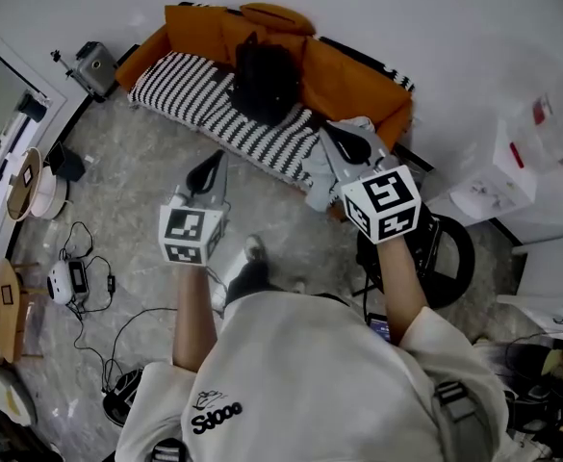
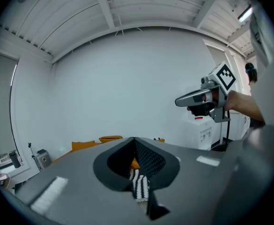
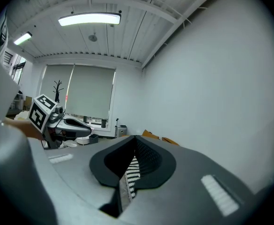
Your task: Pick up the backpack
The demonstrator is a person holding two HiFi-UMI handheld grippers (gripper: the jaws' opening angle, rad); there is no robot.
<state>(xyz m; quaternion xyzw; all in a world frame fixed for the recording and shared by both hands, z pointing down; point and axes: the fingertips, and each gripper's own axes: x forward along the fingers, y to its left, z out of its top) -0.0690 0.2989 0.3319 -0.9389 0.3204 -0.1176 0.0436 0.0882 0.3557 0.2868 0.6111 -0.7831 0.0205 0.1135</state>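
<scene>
While both tools are held out level over the stone floor point(image 1: 146, 191), the backpack point(image 1: 265, 82) is seen in the head view at twelve o'clock, black and slumped against the backrest of an orange sofa point(image 1: 350, 83), seated on the striped blanket point(image 1: 190, 89) that is spread over the cushions. The left gripper point(image 1: 219, 155) is held with its jaws pressed together and nothing between them; the backpack lies at about one o'clock from its tip, well apart from it. The right gripper point(image 1: 326, 128) is likewise closed and empty, with the backpack at about ten o'clock from its tip and not touched. Through the notch behind the closed jaws only a strip of the striped blanket is shown in each gripper view, and a little orange in the left one. The right gripper is caught at two o'clock in the left gripper view, the left gripper at nine o'clock in the right gripper view. A grey cloth point(image 1: 316, 173) is draped at the sofa's front edge, just below the right gripper. A white device point(image 1: 65, 282) with cables point(image 1: 103, 340) is found on the floor at eight o'clock, a black round seat point(image 1: 442, 250) at four o'clock, and a white cabinet point(image 1: 500, 173) at three o'clock.
</scene>
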